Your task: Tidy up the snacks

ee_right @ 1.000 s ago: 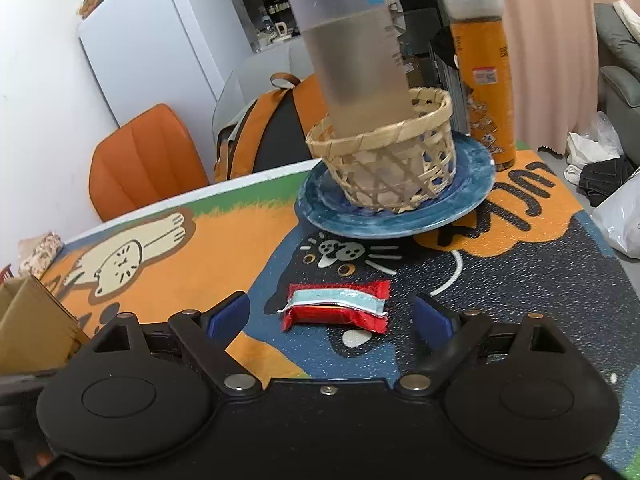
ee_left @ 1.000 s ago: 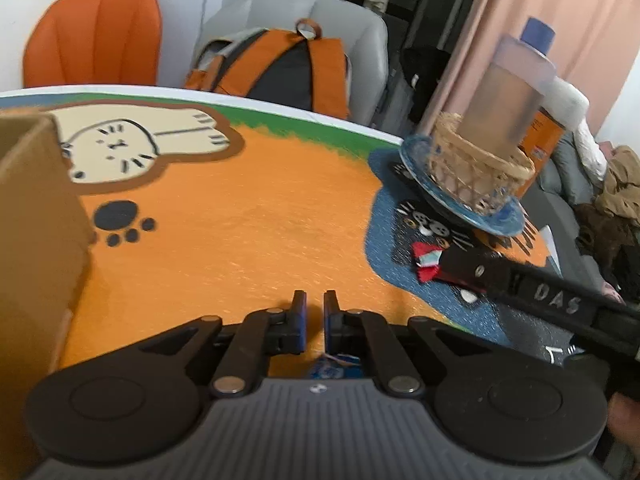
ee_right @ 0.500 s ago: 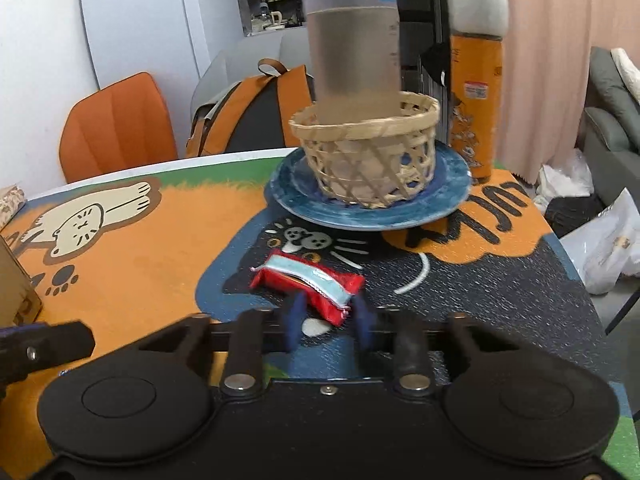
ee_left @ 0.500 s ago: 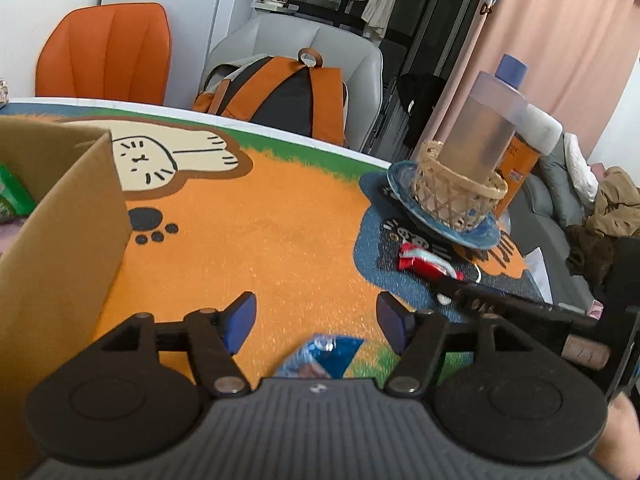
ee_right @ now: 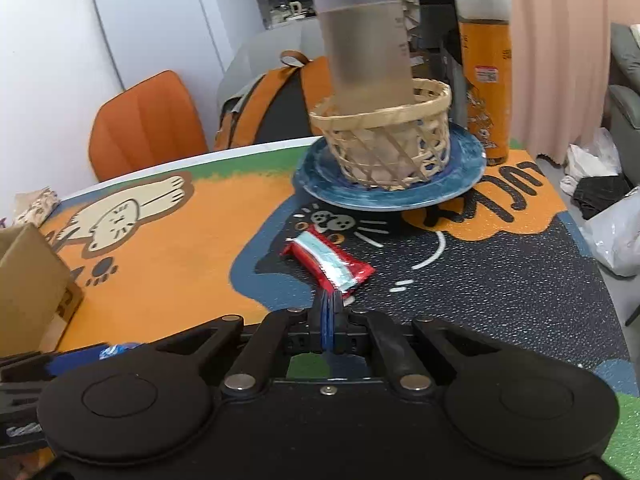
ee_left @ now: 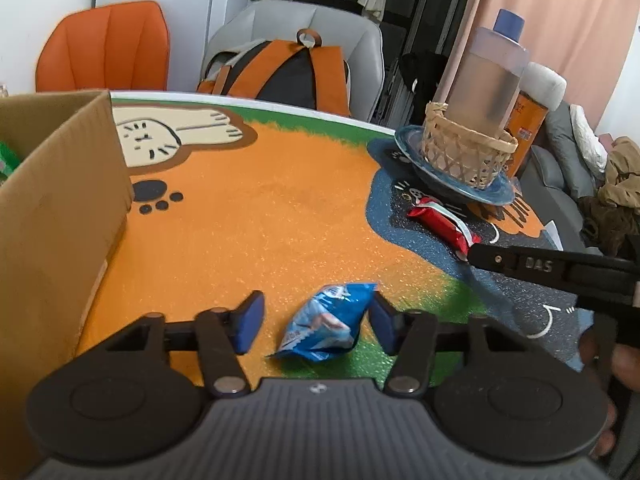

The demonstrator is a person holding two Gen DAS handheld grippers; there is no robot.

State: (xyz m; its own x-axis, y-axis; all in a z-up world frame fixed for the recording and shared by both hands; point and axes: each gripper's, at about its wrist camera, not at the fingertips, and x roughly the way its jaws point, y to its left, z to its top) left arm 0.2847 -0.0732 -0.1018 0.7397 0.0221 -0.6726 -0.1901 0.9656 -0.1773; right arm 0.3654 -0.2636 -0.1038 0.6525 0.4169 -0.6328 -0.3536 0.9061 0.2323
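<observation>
I see my left hand-held gripper (ee_left: 316, 326), jaws just narrowing, loosely straddling the blue snack packet (ee_left: 328, 322) beside the cardboard box (ee_left: 60, 200), my right hand-held gripper (ee_right: 329, 306) pinching the red snack bar (ee_right: 328, 262) near the blue plate (ee_right: 460, 184) on the counter (ee_left: 260, 220).

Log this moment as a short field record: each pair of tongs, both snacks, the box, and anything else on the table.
left tongs: open, jaws just closing around the blue snack packet; one pad touches its edge, the other is clear
right tongs: shut on the near end of the red snack bar
red snack bar: lying on the mat
cardboard box: open, something green inside
blue plate: carries a woven basket with a bottle in it
</observation>
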